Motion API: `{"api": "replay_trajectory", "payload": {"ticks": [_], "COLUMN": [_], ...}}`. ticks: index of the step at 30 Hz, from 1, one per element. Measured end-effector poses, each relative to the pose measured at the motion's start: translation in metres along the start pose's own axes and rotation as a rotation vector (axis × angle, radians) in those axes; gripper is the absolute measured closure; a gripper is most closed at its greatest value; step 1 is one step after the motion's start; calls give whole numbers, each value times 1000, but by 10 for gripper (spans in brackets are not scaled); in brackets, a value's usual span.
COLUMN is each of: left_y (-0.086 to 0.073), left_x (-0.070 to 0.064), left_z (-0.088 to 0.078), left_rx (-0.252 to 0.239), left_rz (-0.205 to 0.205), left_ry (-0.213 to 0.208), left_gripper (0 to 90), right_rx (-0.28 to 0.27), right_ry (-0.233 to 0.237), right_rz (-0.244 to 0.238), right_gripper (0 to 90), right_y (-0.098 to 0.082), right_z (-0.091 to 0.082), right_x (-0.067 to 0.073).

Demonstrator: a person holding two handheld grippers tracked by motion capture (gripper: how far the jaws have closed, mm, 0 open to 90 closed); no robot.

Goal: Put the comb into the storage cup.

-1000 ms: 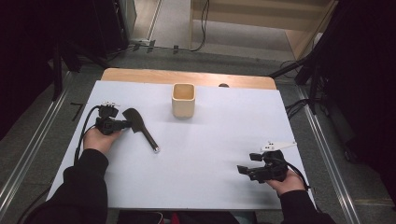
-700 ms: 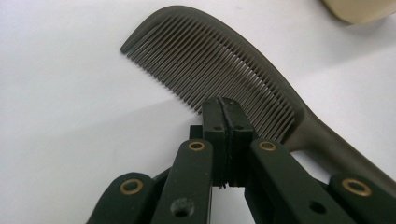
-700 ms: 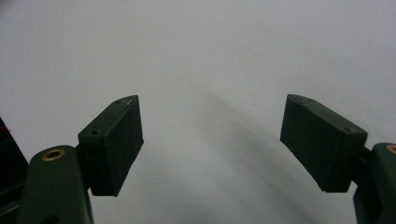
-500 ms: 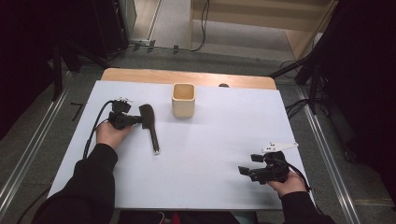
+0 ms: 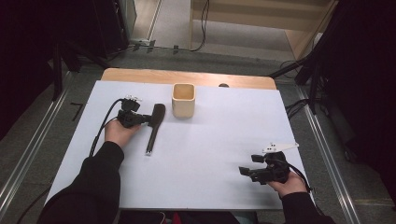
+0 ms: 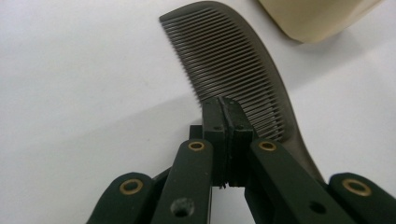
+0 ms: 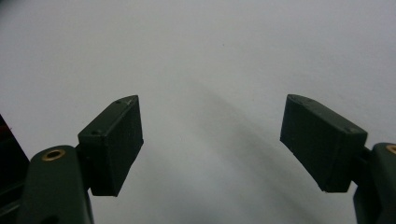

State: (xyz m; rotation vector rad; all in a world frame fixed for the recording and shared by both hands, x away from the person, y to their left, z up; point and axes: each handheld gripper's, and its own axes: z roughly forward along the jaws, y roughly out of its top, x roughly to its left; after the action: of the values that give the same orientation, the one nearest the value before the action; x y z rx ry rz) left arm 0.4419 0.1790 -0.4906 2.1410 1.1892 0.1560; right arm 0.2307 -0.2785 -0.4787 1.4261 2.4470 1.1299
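Slippage threatened the comb [image 6: 233, 60], clenched thinly at its teeth by the left tool [image 6: 227, 135], near the counter's [image 5: 224, 140] far-edge cup [image 5: 183, 100].

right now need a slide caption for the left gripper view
Left gripper shut on the black comb, beige cup just beyond.

matt dark plastic comb [image 6: 233, 60], smooth pale wooden cup [image 5: 183, 99].
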Motion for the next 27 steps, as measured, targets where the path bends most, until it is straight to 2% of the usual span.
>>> {"api": "replay_trajectory", "payload": {"ticks": [3,7,10,12,14,18,27], "left_y": [1,2,1,1,1,3,5], "left_x": [-3,-3,1,5,5,3,-1], "left_z": [1,2,1,3,4,6,11], "left_rx": [-3,-1,5,4,-2,0,-11], "left_rz": [7,9,-4,-19,-27,-7,-3], "left_ry": [-10,-2,23,24,19,19,-9], "left_gripper": [900,900,900,900,900,900,900], "right_rx": [2,1,2,3,5,7,9], "right_ry": [2,0,2,2,1,1,-1], "right_rz": [-4,-2,-6,-8,-9,-6,-2], "right_gripper": [194,194,194,194,194,194,194], "right_y": [0,0,0,-1,-1,0,-1], "right_z": [0,0,0,0,0,0,0], "right_x": [0,0,0,0,0,0,0]}}
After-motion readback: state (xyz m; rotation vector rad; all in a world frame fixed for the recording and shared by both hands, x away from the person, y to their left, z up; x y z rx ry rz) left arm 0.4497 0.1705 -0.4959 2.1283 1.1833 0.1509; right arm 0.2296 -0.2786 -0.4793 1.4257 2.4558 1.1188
